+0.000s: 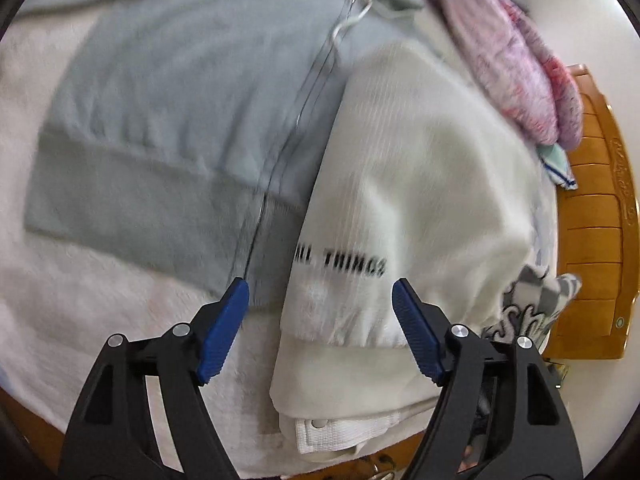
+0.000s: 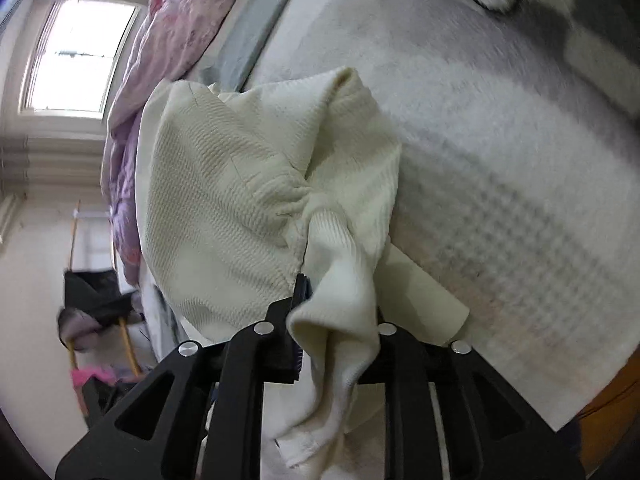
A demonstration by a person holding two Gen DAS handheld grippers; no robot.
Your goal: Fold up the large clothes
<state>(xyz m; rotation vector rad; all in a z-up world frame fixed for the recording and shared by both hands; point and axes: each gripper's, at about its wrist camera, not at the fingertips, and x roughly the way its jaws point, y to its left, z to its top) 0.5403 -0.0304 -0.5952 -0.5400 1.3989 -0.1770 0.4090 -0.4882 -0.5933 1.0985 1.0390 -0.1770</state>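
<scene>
The cream garment (image 1: 404,184) lies partly doubled on the bed (image 1: 100,320), overlapping a grey zip jacket (image 1: 168,120). The right claw (image 2: 308,300) pinches its bunched edge, while the left claw (image 1: 320,320) hovers wide and empty above it. I judge the folding only half done; the jacket is still spread flat.

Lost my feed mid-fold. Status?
Left gripper open, empty. Right gripper shut on cream garment. Grey hoodie lies alongside.

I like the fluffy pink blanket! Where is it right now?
In the left wrist view the pink blanket is bunched at the upper right, beyond the cream garment and beside the wooden bed frame.
</scene>
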